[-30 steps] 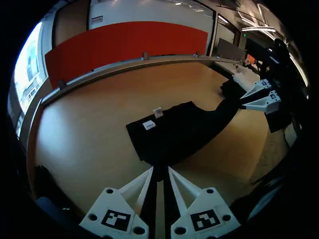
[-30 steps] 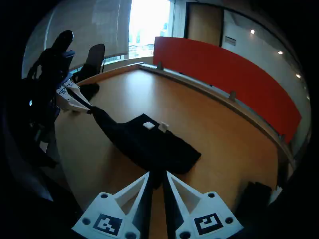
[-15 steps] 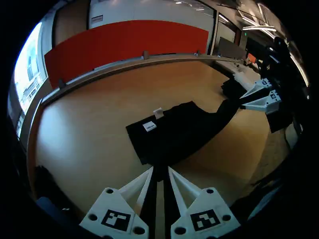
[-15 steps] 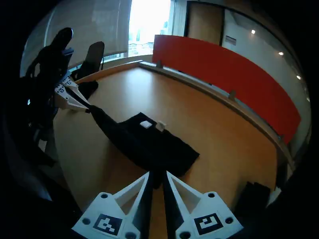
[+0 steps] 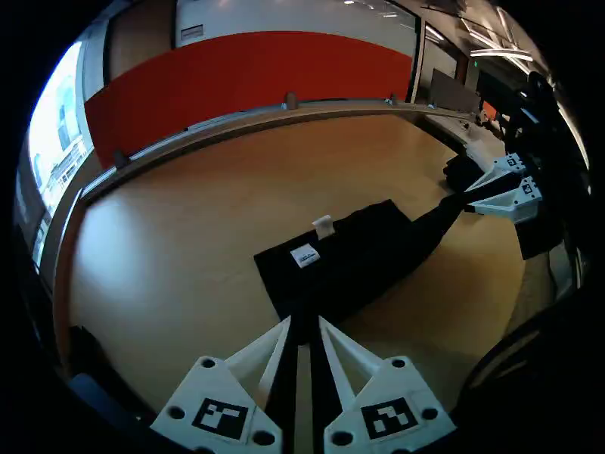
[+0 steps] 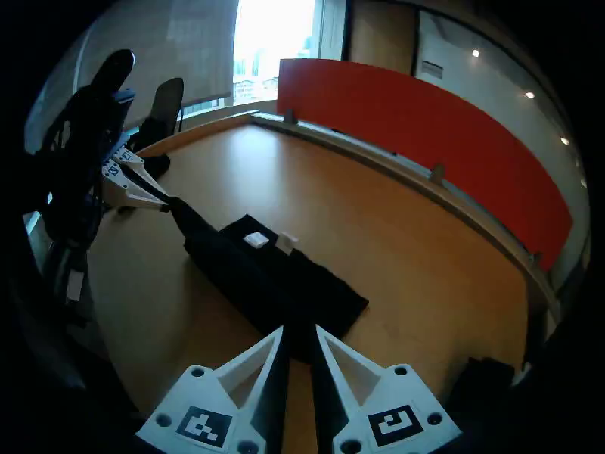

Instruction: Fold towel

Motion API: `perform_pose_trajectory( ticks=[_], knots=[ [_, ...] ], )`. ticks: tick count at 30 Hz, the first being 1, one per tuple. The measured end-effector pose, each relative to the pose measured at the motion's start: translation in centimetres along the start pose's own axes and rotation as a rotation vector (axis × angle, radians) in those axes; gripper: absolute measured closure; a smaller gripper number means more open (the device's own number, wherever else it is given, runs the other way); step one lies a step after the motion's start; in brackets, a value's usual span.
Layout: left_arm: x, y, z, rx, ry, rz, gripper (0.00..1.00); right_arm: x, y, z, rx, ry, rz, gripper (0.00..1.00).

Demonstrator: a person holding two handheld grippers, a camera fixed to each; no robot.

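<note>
A black towel (image 5: 355,261) with white tags (image 5: 305,256) lies on the wooden table, its near edge lifted and stretched between both grippers. My left gripper (image 5: 302,333) is shut on one corner, the cloth pinched between its fingers. In the right gripper view the towel (image 6: 265,280) runs from my right gripper (image 6: 301,342), shut on the other corner, over to the left gripper (image 6: 151,198) farther off. The right gripper (image 5: 473,203) shows at the right of the left gripper view, holding the towel's stretched end.
The wooden table (image 5: 189,227) spreads wide, bounded by a red partition (image 5: 249,76) along its far edge. A dark office chair (image 6: 162,106) stands by the window. A small dark bundle (image 5: 463,170) lies on the table past the right gripper.
Both grippers have drawn back with the towel's edge, stretching it tauter. The towel has slid across the table and appears narrower than before.
</note>
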State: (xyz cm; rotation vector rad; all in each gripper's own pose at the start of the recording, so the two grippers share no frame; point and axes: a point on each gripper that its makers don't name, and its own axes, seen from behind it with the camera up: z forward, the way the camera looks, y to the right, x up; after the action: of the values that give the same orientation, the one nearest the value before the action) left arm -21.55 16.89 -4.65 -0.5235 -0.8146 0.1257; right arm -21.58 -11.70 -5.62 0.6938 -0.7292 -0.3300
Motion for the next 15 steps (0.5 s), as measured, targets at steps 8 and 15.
perform_pose_trajectory(
  ticks=[8,15],
  knots=[
    [0.3,-1.0,2.4,0.013,-0.030,0.005,0.90,0.1,1.4,2.1,-0.004,-0.026,-0.003,0.84],
    [-0.1,-1.4,4.2,0.022,-0.048,0.019,0.90,-0.4,2.2,3.6,-0.010,-0.050,0.010,0.84]
  ],
)
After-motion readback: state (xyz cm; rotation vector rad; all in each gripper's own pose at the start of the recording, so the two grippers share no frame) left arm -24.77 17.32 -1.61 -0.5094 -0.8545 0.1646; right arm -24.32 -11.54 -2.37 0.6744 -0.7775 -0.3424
